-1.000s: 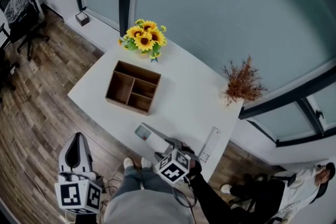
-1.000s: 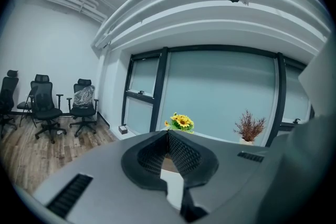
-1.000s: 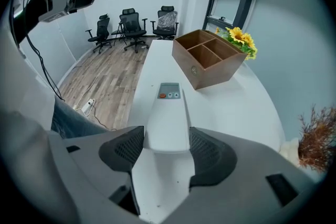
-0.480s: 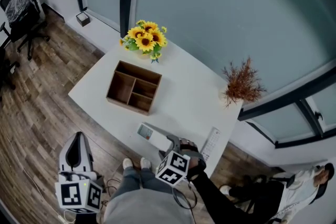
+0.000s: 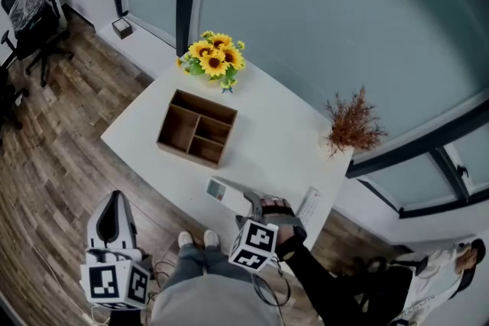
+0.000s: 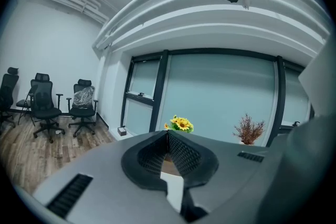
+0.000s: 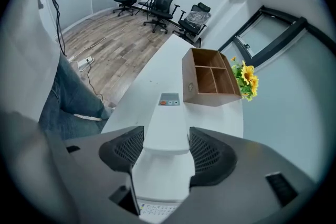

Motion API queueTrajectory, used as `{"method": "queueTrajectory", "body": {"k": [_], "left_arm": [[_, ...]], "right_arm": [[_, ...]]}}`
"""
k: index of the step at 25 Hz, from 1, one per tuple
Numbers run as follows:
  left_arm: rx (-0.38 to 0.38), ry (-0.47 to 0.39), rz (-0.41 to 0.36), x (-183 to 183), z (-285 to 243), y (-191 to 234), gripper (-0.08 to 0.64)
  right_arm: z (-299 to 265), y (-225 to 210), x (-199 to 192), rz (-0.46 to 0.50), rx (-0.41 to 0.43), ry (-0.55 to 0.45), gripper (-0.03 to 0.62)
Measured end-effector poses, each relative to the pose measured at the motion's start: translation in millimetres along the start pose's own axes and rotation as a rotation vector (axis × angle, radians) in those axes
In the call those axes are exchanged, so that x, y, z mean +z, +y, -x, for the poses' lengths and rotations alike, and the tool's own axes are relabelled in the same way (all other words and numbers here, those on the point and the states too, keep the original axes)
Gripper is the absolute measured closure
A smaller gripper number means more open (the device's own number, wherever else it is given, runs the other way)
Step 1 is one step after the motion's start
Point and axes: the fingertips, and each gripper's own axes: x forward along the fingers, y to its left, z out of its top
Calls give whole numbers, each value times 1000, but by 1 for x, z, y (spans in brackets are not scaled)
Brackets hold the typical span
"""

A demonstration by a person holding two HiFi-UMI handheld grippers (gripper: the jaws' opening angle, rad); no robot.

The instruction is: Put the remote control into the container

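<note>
A white remote control [image 7: 167,118] is clamped by its sides between the jaws of the right gripper [image 7: 160,150], near the front edge of the table [image 5: 267,141]. Its button end is pointed toward the wooden container [image 5: 196,128], which stands well apart beside a sunflower bunch [image 5: 214,57]. The left gripper [image 6: 169,152] is held closed and empty, off the table. The remote is gripped toward one end, so the long body could be tipped or slid out in transit. It could also be caught on the container's dividers and left propped.
</note>
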Motion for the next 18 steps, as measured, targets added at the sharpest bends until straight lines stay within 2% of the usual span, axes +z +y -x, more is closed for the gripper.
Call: {"method": "queueTrajectory", "body": {"k": [5, 13, 18], "left_arm": [[-2, -6, 6, 0, 1, 1, 551], [-7, -16, 20, 3, 2, 4, 551], [-11, -21, 27, 2, 4, 4, 551]], "right_arm": [[4, -7, 1, 121, -32, 34, 316], [12, -20, 5, 499, -151, 130, 316], [16, -25, 6, 651, -173, 177, 316]]}}
